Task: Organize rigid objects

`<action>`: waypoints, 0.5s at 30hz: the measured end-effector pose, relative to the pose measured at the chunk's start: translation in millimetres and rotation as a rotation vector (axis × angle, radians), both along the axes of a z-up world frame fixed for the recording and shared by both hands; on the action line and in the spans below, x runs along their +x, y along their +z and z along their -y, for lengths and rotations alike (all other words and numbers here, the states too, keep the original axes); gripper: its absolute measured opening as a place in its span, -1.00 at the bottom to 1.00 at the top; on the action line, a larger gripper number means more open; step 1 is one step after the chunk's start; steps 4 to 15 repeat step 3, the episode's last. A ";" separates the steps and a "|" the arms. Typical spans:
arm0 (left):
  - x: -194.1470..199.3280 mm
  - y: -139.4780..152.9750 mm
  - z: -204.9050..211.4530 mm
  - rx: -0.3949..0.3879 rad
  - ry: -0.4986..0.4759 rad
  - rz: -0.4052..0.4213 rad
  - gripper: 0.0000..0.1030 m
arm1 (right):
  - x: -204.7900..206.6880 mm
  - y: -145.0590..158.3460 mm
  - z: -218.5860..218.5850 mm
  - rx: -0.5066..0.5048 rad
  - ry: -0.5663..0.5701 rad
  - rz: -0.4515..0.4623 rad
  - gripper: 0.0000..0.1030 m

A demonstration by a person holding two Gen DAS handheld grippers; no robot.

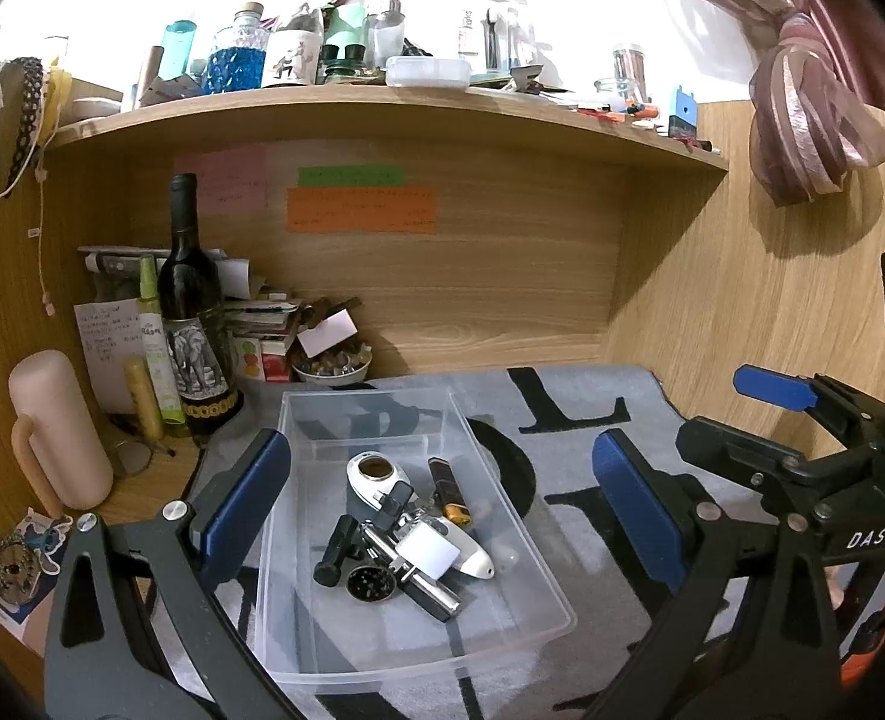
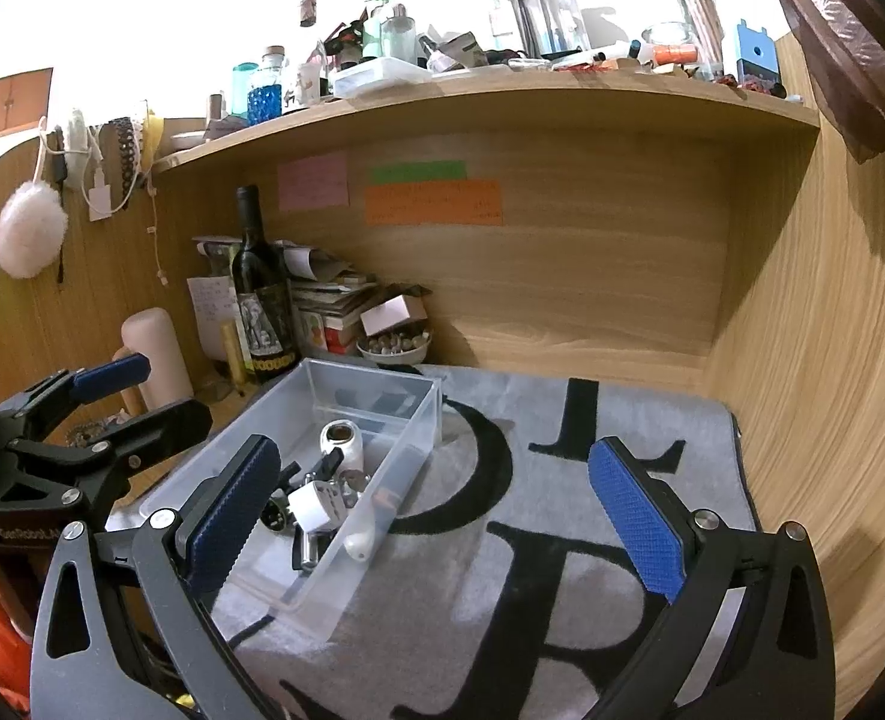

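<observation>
While both tools hang spread and empty, a filled box sits on the table.
Largest first: the grey lettered mat (image 2: 562,480) covers the table; on it stands the clear plastic box (image 1: 538,564), holding a white case (image 1: 376,477), a lighter (image 1: 449,492) and a small round tin (image 1: 371,585). The left hand-held gripper (image 1: 442,510) hovers over the box; the right hand-held gripper (image 2: 436,510) hangs just beside it.

A clear bin (image 1: 505,516) is seen on a grey mat (image 1: 592,456) with black letters; its jaws spread wide, the left gripper (image 1: 442,498) is held over the bin, empty; inside lie a white case (image 1: 376,474), a brown lighter (image 1: 449,491), a black grinder (image 1: 371,583) and a silver tube (image 1: 409,570); at 3 o'clock the right gripper (image 1: 736,408) is seen, open; at 9 o'clock stand a wine bottle (image 1: 193,312) and a pink flask (image 1: 58,426).
</observation>
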State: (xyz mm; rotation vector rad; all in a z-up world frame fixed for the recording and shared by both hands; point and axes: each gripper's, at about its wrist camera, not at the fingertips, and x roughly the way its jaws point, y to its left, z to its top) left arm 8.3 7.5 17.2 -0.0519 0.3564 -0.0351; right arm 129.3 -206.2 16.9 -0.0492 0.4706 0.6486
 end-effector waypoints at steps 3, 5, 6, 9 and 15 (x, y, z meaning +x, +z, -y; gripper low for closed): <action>1.1 -0.5 0.3 0.002 -0.007 -0.002 0.98 | 1.2 -0.8 -0.1 0.000 0.002 -0.003 1.00; 1.1 -0.5 0.3 0.002 -0.007 -0.002 0.98 | 1.2 -0.8 -0.1 0.000 0.002 -0.003 1.00; 1.1 -0.5 0.3 0.002 -0.007 -0.002 0.98 | 1.2 -0.8 -0.1 0.000 0.002 -0.003 1.00; 1.1 -0.5 0.3 0.002 -0.007 -0.002 0.98 | 1.2 -0.8 -0.1 0.000 0.002 -0.003 1.00; 1.1 -0.5 0.3 0.002 -0.007 -0.002 0.98 | 1.2 -0.8 -0.1 0.000 0.002 -0.003 1.00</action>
